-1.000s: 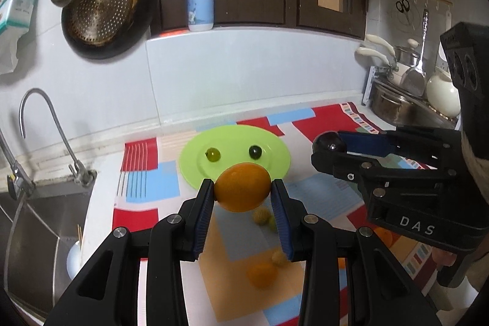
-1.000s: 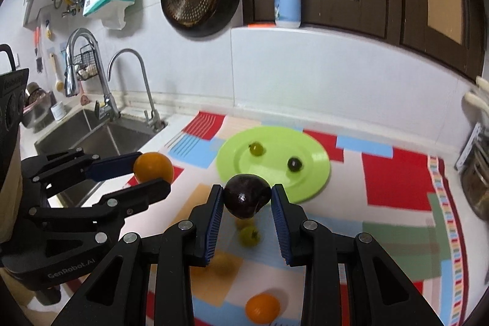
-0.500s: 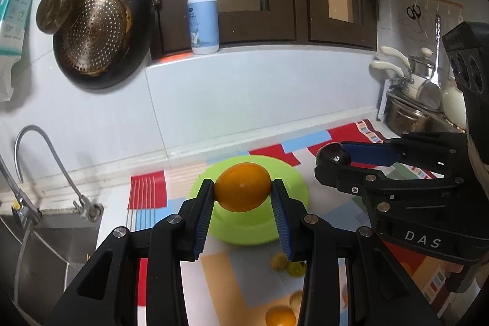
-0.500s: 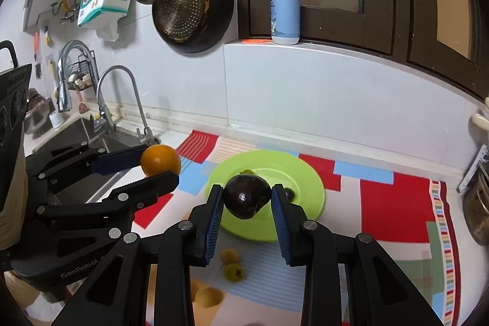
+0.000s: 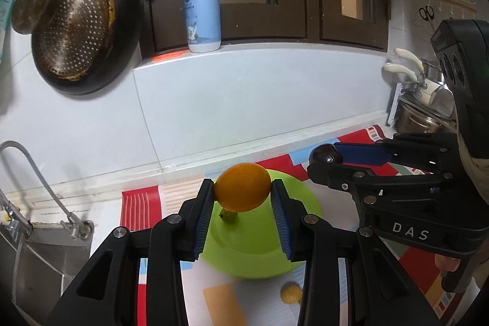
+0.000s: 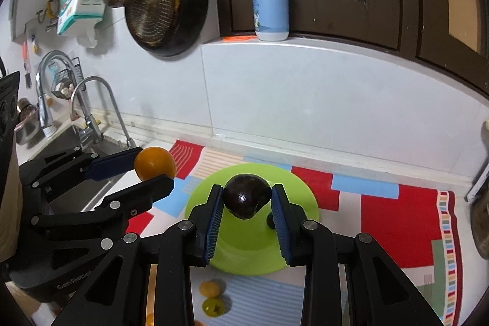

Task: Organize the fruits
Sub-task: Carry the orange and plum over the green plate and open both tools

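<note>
My left gripper [image 5: 243, 196] is shut on an orange [image 5: 243, 187] and holds it above the near-left part of the green plate [image 5: 253, 249]. My right gripper [image 6: 247, 200] is shut on a dark purple plum [image 6: 247, 197] and holds it above the same plate [image 6: 244, 246]. A small green fruit [image 5: 227, 216] lies on the plate under the orange. A small dark fruit [image 6: 270, 220] lies on the plate beside my right finger. Each gripper shows in the other's view, the right one [image 5: 325, 158] and the left one [image 6: 154, 165].
A small yellow fruit [image 6: 209, 287] and a small green fruit [image 6: 213, 307] lie on the patterned mat [image 6: 397, 210] in front of the plate. A sink [image 6: 58, 142] with a tap is at the left. Pots [image 5: 428, 118] stand at the right. The tiled wall is behind.
Both grippers have moved forward toward the wall with their fruit, and now hang over the plate. The loose fruits on the mat have slid lower in view.
</note>
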A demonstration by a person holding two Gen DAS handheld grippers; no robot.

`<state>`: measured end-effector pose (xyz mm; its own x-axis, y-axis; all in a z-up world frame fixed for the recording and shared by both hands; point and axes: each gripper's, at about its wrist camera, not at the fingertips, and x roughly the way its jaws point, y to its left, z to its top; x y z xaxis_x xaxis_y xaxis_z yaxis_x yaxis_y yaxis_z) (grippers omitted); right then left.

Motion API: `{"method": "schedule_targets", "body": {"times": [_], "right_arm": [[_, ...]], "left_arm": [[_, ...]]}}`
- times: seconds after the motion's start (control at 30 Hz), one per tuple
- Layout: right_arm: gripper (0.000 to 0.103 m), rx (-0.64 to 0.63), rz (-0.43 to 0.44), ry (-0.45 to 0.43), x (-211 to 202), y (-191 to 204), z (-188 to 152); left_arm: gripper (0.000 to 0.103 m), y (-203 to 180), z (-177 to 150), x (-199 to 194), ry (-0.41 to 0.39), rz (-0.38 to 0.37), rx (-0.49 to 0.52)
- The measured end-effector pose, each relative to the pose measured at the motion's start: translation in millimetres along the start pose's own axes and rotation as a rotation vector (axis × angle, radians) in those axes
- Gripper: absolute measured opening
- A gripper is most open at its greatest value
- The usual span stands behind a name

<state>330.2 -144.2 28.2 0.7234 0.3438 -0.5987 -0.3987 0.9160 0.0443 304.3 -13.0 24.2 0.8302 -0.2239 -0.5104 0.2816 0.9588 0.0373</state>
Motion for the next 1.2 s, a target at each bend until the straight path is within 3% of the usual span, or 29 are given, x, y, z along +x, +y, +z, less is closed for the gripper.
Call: {"method": "schedule_targets", "body": {"times": [0.57,1.2], "right_arm": [[0.033,0.047,-0.004,0.117,85.4,-31.1,8.5],[0.033,0.045,-0.007,0.256,165.3,-53.6,-11.8]], "left_arm": [[0.038,24.8,1.4,93.4,0.120,-0.046,-0.025],[0.038,32.9,-19.7,171.1,0.225,-0.053,-0.014]]}}
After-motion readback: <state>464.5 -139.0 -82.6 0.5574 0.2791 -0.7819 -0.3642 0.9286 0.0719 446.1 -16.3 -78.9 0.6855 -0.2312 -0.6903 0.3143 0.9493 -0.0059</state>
